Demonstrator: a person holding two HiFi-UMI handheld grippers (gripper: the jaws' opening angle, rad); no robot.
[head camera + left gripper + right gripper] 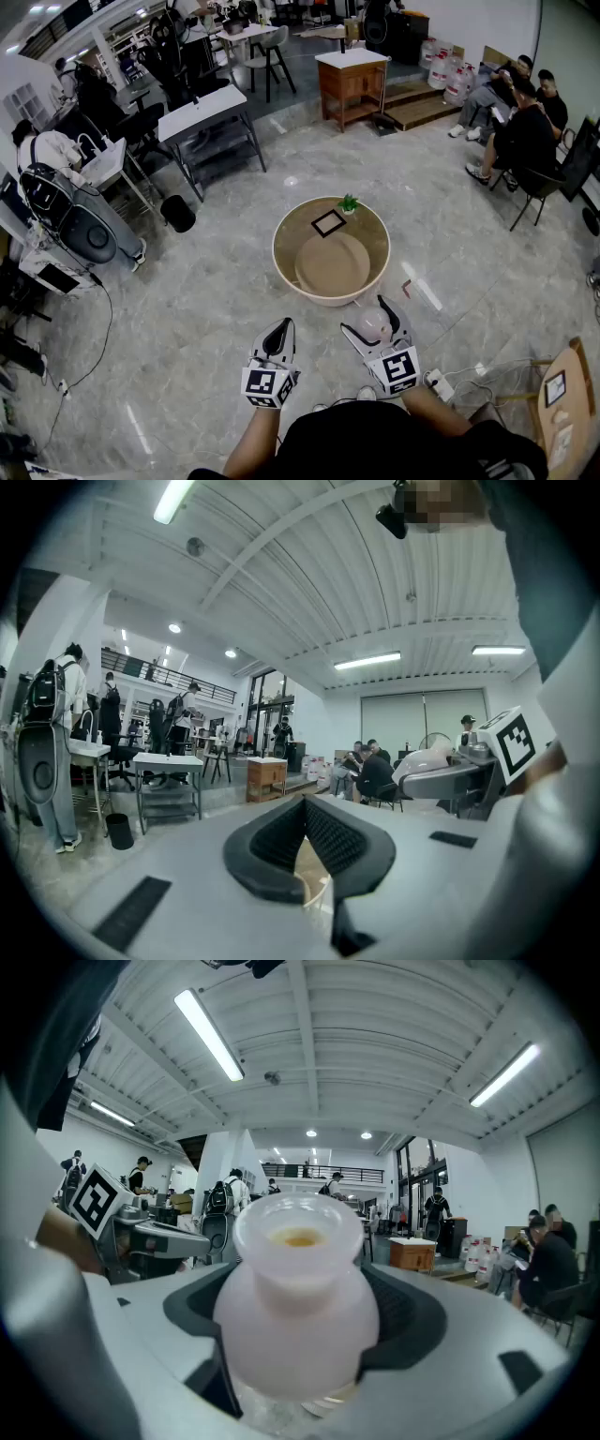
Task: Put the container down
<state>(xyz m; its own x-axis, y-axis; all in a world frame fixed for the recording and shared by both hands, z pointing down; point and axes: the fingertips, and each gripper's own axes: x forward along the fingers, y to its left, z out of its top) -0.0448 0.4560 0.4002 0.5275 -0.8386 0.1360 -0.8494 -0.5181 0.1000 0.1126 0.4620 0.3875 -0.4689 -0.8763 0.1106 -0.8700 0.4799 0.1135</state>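
Two jaws of the right gripper (300,1330) are pinching the frosted container (298,1279) upright, neck pointing up; the left gripper (305,841) jaws are pressing together.

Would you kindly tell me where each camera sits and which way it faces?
Head view: on the person's head, looking steeply down at the round rimmed table; forearms, left gripper and right gripper show.
Left gripper view: on the left gripper, facing across the room along its closed jaws; right gripper at right.
Right gripper view: on the right gripper, looking along jaws clamping the white container.
Both gripper views share the wooden cabinet.
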